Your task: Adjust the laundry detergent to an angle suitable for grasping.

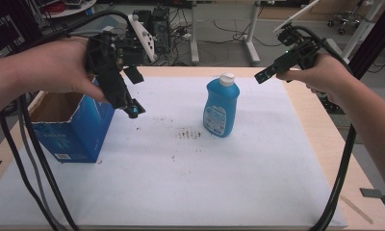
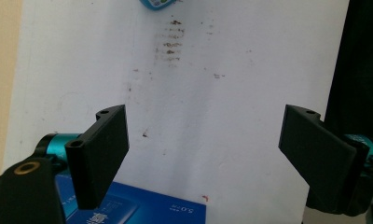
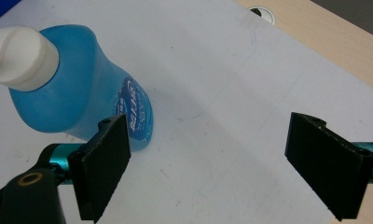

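1. Left tongs [image 1: 133, 91] are up in the air at the left, held in the left hand [image 1: 56, 65] above the open blue box [image 1: 68, 127], angled down toward the middle of the surface [image 1: 181, 187].
2. In the left gripper view the jaws are spread wide with nothing between them; under them lies white sheet, with a corner of the box [image 2: 133, 207] at the bottom.
3. The same view shows brown smudges [image 2: 170, 42] on the sheet ahead, and a sliver of the bottle [image 2: 156, 3] at the top edge.
4. Right tongs [image 1: 265, 74] hover at the far right, gripped by the right hand [image 1: 320, 74], pointing left toward the bottle [image 1: 221, 108].
5. In the right gripper view these jaws are also spread wide and empty; the bottle [image 3: 77, 93] sits beyond and behind the left jaw, not between the two.
6. The bottle stands upright a little beyond the middle of the sheet, blue with a white cap [image 1: 226, 78], untouched by either pair of tongs.
7. The smudges [image 1: 189, 134] lie just left of the bottle's base in the high view.
8. The box stands at the left edge, top open, well apart from the bottle.
9. Black cables [image 1: 36, 168] trail down from both grippers over the near edge.
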A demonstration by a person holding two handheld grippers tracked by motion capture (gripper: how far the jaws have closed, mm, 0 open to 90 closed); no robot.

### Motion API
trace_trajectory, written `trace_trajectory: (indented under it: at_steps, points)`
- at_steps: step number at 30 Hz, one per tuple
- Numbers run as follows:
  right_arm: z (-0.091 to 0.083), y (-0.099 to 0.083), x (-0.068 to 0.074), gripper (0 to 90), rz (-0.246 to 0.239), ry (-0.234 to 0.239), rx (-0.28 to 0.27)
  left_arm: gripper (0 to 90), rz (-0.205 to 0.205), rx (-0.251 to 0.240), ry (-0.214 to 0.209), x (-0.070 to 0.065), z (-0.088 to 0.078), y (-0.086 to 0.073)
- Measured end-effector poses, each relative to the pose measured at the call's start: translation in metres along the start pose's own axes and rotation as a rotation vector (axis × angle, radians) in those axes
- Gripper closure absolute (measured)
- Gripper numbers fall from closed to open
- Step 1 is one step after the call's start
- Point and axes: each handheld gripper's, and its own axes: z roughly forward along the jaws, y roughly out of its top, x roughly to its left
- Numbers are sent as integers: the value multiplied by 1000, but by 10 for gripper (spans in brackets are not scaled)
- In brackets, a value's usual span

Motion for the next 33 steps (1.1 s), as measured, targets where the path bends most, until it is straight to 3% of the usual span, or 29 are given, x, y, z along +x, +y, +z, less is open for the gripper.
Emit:
trace_trajectory:
  at_steps: [33]
  points:
    - [-9, -3, 3, 136, -5, -6, -18, 161, 35, -5, 5, -13, 0, 9]
